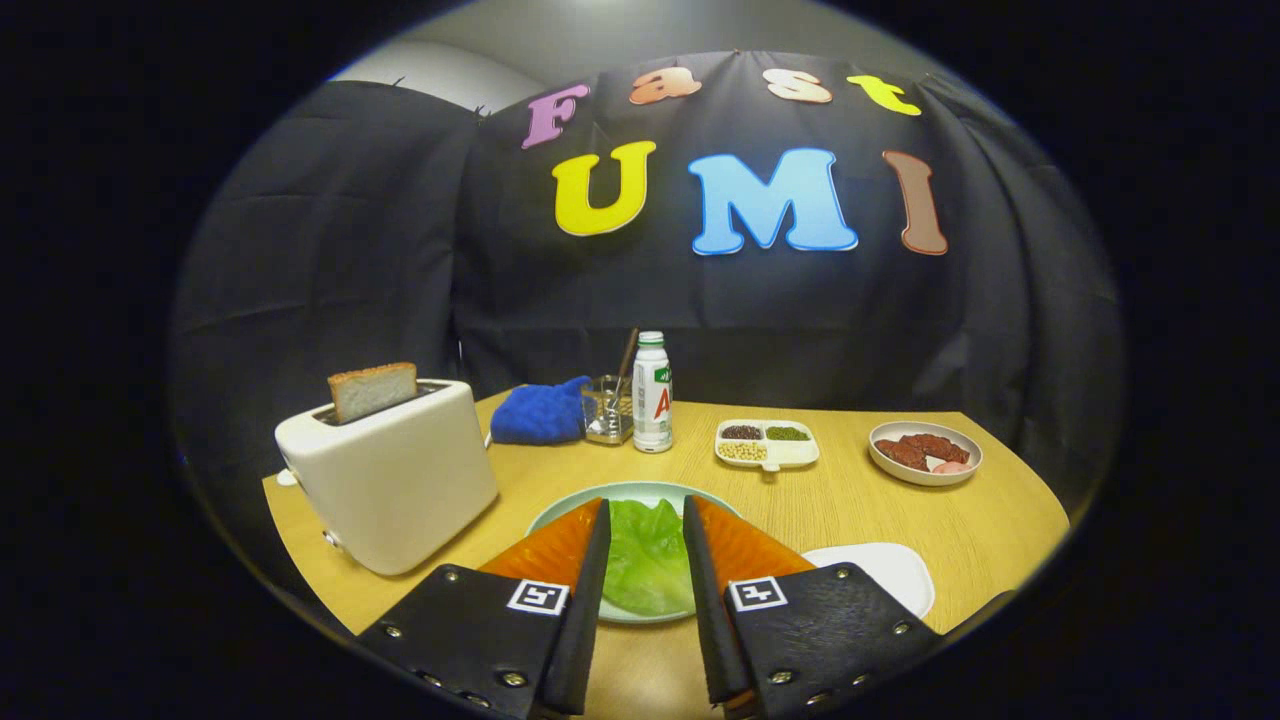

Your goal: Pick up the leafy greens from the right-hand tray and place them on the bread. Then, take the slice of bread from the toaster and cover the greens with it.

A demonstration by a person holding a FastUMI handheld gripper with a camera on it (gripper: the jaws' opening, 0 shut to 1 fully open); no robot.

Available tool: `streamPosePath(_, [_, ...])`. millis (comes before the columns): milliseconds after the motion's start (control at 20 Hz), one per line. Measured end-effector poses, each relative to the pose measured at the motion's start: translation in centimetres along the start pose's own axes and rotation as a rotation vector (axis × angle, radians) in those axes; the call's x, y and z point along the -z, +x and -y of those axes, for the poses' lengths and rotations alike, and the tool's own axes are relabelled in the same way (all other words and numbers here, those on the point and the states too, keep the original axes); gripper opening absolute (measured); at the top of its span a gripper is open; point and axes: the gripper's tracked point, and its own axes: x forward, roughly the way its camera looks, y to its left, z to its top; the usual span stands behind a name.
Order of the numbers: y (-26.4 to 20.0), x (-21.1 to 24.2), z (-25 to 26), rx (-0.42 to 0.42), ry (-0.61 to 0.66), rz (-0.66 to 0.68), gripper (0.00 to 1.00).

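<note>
My gripper (645, 505) is over a pale green plate (640, 492) on the wooden table. A light green leaf, the leafy greens (648, 560), fills the narrow gap between the two fingers from edge to edge, and both fingers press on it. The greens hang just over the plate and hide what lies beneath them. To the left stands a cream toaster (400, 490) with a slice of bread (372, 390) sticking up out of its slot. A white tray (885, 575) lies to the right of the fingers, its visible part bare.
Along the back of the table sit a blue mitt (540, 412), a glass with a spoon (607, 410), a white bottle (653, 392), a divided dish of beans (767, 445) and a bowl of meat (925, 452). Black cloth walls the booth.
</note>
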Motion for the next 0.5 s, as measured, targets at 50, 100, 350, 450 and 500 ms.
streamPosePath(50, [-0.4,-0.8,-0.4,0.019,0.002,0.026,0.44])
streamPosePath(100, [-0.8,-1.6,-1.0,0.041,0.005,0.054,0.44])
streamPosePath(350, [-2.3,-3.9,-6.7,0.025,0.058,0.078,0.44])
streamPosePath(450, [-2.4,-4.8,-10.2,-0.040,0.063,0.081,0.44])
streamPosePath(500, [-2.6,-5.1,-11.3,-0.049,0.058,0.082,0.44])
